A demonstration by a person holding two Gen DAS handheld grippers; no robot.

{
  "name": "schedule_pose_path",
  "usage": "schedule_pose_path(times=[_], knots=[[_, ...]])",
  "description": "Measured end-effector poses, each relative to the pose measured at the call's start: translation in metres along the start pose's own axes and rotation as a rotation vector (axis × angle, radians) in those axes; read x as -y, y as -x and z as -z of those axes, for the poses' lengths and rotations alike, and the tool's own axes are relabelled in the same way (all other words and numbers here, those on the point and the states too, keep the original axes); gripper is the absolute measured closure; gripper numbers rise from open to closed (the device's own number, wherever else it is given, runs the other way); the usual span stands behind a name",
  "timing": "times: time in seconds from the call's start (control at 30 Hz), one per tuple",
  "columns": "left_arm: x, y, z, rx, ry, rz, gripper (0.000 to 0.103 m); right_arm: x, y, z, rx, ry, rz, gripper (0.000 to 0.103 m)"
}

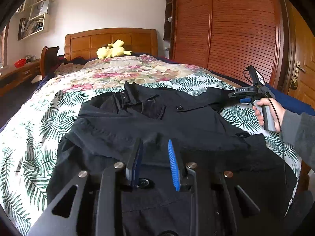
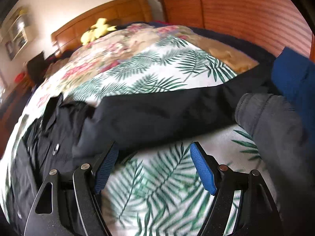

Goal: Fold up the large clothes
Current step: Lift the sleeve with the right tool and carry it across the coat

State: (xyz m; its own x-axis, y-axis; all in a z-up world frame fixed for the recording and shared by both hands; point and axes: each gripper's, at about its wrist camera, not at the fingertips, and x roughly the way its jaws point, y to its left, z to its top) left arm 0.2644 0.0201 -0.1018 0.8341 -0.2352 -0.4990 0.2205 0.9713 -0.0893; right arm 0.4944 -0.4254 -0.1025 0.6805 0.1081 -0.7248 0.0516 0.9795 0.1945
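Left wrist view: black shirt lies spread on the leaf-print bedcover, directly ahead of and beneath the fingers, collar at the far end, one sleeve running off to the right. Fabric looks thin, soft and limp; judged light, no stiffness, likely to sag and drag when lifted, so hold at a seam, hem or cuff where layers are doubled, not mid-panel. Left gripper is partly open, a moderate gap between the blue pads; black cloth shows in the gap, but whether the pads touch it cannot be told, and nothing is clamped. Far right of these fingers, the right gripper is held by the right hand at the end of the sleeve; its opening is hard to read from here. A yellow plush toy sits beyond, by the headboard. Right wrist view (motion-blurred): right gripper stands wide open, bare bedcover between the fingers. The sleeve crosses just ahead of the fingertips; the left finger's tip sits at the sleeve's near edge, contact uncertain. Nothing gripped. A grey-sleeved arm lies right of the fingers.
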Motion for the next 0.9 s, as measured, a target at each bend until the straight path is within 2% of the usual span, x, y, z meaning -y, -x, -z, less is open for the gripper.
schedule_pose_path(times=[0.1,0.27,0.33,0.37,0.4,0.47,0.5,0.7,0.9], knots=[[-0.004,0.000,0.002,-0.009,0.009,0.005,0.078,0.013,-0.016,-0.004,-0.033,-0.098,0.000,0.026],[-0.008,-0.001,0.004,-0.023,0.012,-0.001,0.078,0.023,-0.033,-0.014,-0.053,-0.188,-0.005,0.026],[-0.008,-0.001,0.006,-0.027,0.010,-0.003,0.079,0.026,-0.033,-0.017,-0.044,-0.210,-0.011,0.030],[-0.008,-0.002,0.006,-0.028,0.009,-0.003,0.079,0.026,-0.033,-0.019,-0.041,-0.215,-0.004,0.043],[-0.008,-0.002,0.007,-0.030,0.009,-0.003,0.079,0.025,-0.034,-0.021,-0.041,-0.203,0.014,0.066],[-0.008,-0.004,0.007,-0.036,0.008,-0.005,0.079,0.018,-0.033,-0.025,-0.035,-0.156,0.038,0.090],[-0.008,-0.004,0.008,-0.039,0.007,-0.006,0.079,0.012,-0.029,-0.027,-0.026,-0.126,0.041,0.094],[-0.009,-0.006,0.009,-0.047,0.006,-0.008,0.078,-0.042,0.021,-0.038,0.099,0.075,0.023,0.098],[-0.008,-0.006,0.007,-0.042,0.007,-0.010,0.079,-0.123,0.085,-0.013,0.161,0.323,-0.148,0.098]])
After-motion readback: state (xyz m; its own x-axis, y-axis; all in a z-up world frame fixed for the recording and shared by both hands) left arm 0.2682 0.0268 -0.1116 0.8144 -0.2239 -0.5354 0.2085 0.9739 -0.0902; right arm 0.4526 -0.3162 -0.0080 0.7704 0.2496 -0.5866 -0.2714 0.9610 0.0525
